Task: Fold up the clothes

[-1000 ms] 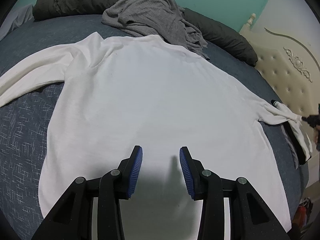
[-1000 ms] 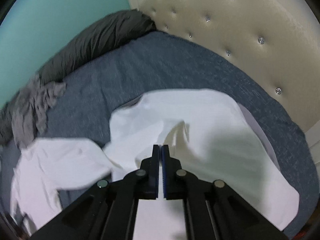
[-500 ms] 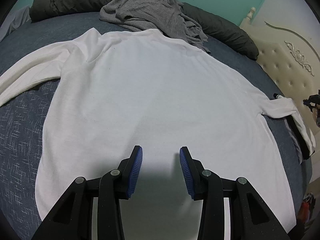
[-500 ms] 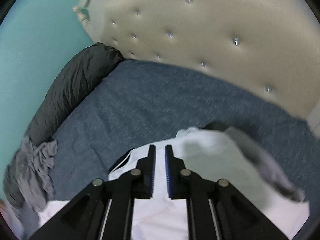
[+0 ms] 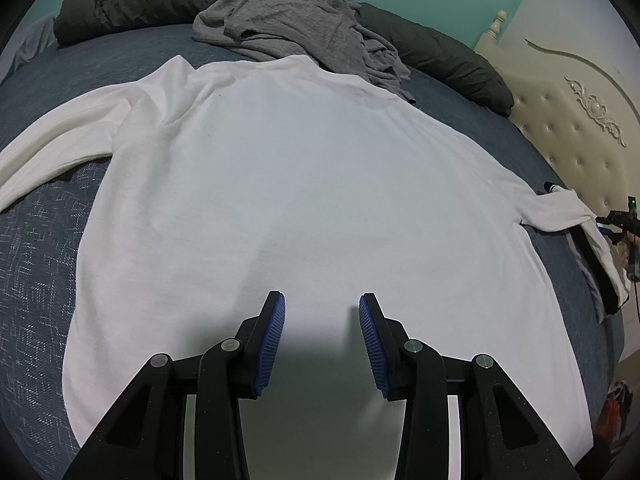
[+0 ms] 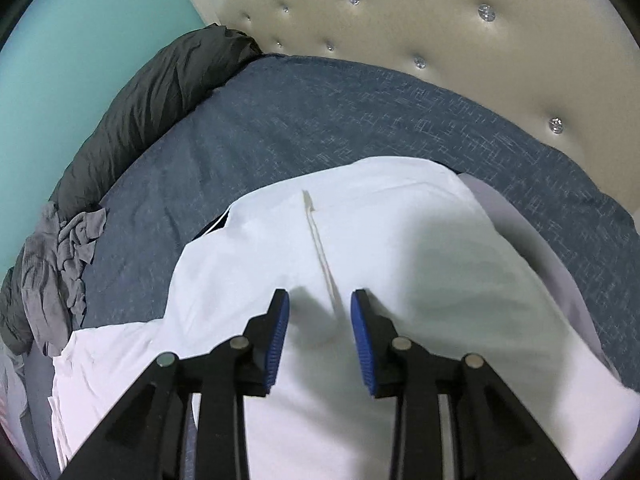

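My right gripper [image 6: 316,312], spread wide and holding nothing, hovers over the white shirt's [image 5: 300,184] sleeve [image 6: 360,232], which runs straight ahead; left gripper [image 5: 322,316] (equally wide, empty) faces the body

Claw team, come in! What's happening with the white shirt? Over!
Both claws open, left claw and right claw holding nothing. White shirt spread flat on bed, not yet folded. Grey garment overlaps its far edge.
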`<state>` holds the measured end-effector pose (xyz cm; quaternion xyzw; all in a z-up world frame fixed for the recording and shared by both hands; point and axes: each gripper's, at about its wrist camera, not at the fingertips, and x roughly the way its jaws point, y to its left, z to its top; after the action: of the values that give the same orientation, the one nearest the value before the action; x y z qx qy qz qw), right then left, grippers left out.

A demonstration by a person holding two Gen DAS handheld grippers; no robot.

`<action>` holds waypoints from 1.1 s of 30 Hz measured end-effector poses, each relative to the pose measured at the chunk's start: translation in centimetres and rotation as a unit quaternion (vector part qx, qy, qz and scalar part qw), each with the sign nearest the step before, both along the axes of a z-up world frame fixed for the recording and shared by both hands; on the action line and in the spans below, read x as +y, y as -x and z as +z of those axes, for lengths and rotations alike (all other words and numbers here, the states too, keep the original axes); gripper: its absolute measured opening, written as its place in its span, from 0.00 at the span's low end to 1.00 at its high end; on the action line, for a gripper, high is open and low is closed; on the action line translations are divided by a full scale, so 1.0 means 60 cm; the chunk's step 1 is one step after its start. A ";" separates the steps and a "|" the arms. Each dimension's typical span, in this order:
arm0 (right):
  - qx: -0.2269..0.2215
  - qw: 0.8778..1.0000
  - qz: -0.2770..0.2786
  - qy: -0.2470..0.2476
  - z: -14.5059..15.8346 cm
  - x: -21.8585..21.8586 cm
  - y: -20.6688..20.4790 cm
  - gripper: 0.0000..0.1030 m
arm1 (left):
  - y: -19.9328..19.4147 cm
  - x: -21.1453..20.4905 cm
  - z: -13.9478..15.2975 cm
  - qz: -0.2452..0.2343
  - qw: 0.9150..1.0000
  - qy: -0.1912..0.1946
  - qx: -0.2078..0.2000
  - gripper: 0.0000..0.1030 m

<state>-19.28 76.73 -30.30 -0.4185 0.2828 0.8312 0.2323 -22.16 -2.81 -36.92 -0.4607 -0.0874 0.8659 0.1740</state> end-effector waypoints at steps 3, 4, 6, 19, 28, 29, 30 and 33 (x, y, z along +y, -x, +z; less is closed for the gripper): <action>-0.003 1.000 0.020 -0.005 0.000 -0.009 0.009 0.30 | 0.000 0.000 -0.001 0.000 1.000 0.000 -0.001 0.41; -0.003 1.000 0.024 -0.009 0.002 -0.013 0.010 0.19 | 0.000 -0.001 -0.001 0.000 1.000 0.000 -0.001 0.41; 0.002 0.999 0.033 -0.012 0.004 -0.019 0.012 0.05 | -0.001 -0.001 -0.001 0.000 1.000 0.000 -0.001 0.41; 0.028 0.997 0.023 -0.068 0.121 -0.005 -0.006 0.02 | -0.003 -0.003 0.003 -0.001 1.000 -0.003 0.001 0.41; -0.048 0.998 0.004 -0.035 0.049 0.020 -0.031 0.02 | -0.003 -0.007 0.007 0.003 1.000 -0.005 0.004 0.41; -0.053 0.998 0.010 -0.035 0.039 0.017 -0.031 0.02 | -0.003 -0.009 0.007 0.004 1.000 -0.005 0.004 0.41; -0.059 0.998 0.017 -0.035 0.029 0.015 -0.031 0.03 | -0.002 -0.011 0.007 0.005 1.000 -0.005 0.004 0.41; -0.054 0.998 0.018 -0.041 0.029 0.014 -0.032 0.04 | 0.000 -0.013 0.007 0.006 1.000 -0.005 0.004 0.41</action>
<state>-17.36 77.57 -28.59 -0.4580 0.2281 0.8223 0.2488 -22.16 -3.62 -36.50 -0.4558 -0.0940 0.8683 0.1713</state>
